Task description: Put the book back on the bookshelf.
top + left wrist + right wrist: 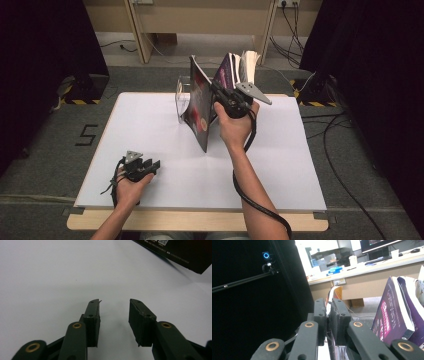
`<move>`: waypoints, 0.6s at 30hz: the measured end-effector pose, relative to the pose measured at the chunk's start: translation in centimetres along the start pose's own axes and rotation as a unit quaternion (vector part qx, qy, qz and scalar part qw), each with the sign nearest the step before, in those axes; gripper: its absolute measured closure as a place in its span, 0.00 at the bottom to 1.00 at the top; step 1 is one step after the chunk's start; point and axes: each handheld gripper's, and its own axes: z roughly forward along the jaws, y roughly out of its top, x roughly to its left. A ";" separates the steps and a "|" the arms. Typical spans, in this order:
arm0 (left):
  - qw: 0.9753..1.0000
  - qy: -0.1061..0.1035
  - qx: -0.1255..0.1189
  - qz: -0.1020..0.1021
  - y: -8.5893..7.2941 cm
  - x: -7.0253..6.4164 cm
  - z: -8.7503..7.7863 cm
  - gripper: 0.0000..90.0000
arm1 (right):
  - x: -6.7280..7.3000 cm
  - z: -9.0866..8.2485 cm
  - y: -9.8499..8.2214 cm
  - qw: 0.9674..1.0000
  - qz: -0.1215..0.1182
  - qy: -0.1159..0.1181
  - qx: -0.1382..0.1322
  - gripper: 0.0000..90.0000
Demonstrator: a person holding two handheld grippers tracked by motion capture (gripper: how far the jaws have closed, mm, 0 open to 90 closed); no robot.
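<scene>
Right gripper (220,95) pinches pages of the dark glossy magazine (200,107) near the white desk's (150,130) far edge; left gripper (152,165) rests half-open, empty

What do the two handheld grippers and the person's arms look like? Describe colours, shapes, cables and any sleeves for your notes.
Both the left gripper and the right gripper are black, each topped by a grey three-cornered plate. The jaws are dark flat blocks on linked bars with brass-coloured pivot rivets. A thick black cable trails from the right gripper along the forearm. Both forearms are bare, with no sleeves in view.
</scene>
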 end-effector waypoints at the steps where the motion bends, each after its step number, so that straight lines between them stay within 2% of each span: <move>1: 1.000 0.000 0.000 0.000 0.0 0.0 0.0 0.67 | 0.0 0.0 0.0 1.000 0.000 0.003 0.002 0.91; 5: 1.000 0.000 0.000 0.000 0.0 0.0 0.0 0.67 | 0.0 0.2 -0.3 1.000 -0.003 0.007 0.022 0.82; 8: 1.000 -0.001 -0.001 0.000 0.0 0.0 0.0 0.67 | 0.0 0.5 -1.2 0.999 -0.017 -0.002 0.041 0.79; 10: 1.000 -0.001 -0.001 0.001 0.0 0.0 0.0 0.67 | 0.0 0.5 -1.7 0.999 -0.022 -0.006 0.049 0.85; 13: 1.000 0.000 -0.001 0.001 0.0 0.0 0.0 0.67 | 0.1 0.2 -1.9 0.998 -0.033 -0.024 0.052 0.93; 14: 1.000 0.000 -0.001 0.001 0.0 0.0 0.0 0.67 | 0.2 0.1 -1.9 0.997 -0.039 -0.034 0.054 0.94; 18: 1.000 0.000 -0.001 0.003 0.0 0.0 0.0 0.67 | 0.3 0.1 -1.7 0.996 -0.046 -0.046 0.062 0.95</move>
